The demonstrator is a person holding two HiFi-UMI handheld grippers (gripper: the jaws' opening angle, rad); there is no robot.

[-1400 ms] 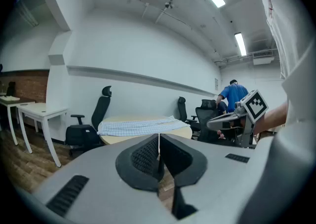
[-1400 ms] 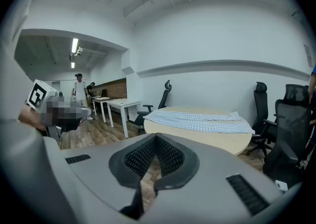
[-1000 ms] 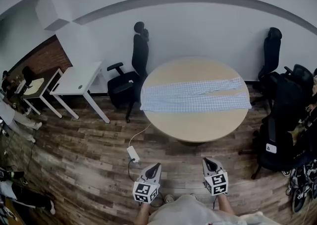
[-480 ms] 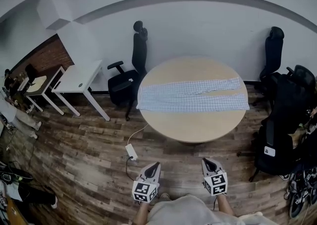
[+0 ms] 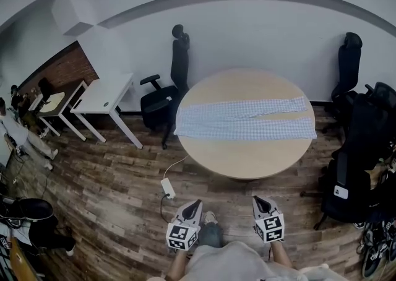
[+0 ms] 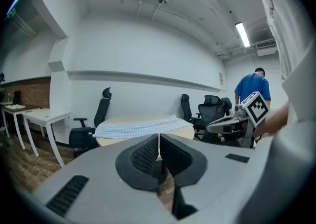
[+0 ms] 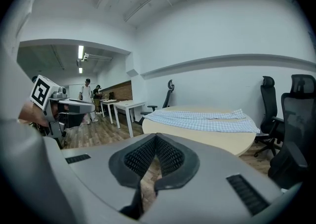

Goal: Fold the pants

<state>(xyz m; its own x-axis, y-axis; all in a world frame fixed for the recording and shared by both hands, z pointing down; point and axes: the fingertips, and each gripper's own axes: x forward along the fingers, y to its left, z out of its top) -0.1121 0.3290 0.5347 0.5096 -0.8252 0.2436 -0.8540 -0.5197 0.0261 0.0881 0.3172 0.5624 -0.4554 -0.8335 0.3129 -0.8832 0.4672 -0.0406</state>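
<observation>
While the left gripper [image 5: 196, 203] and right gripper [image 5: 257, 200] hang low in the frame, each closed on nothing and well short of the counter [image 5: 247, 161], the pants [image 5: 244, 119] lie spread flat across its middle. From here I'd worry about a pinch that catches only one layer, or drags the cloth over the rim. A power strip [image 5: 167, 188] on the floor at lower left could trip the approach. An office chair [image 5: 164, 97] crowds the counter's left edge.
</observation>
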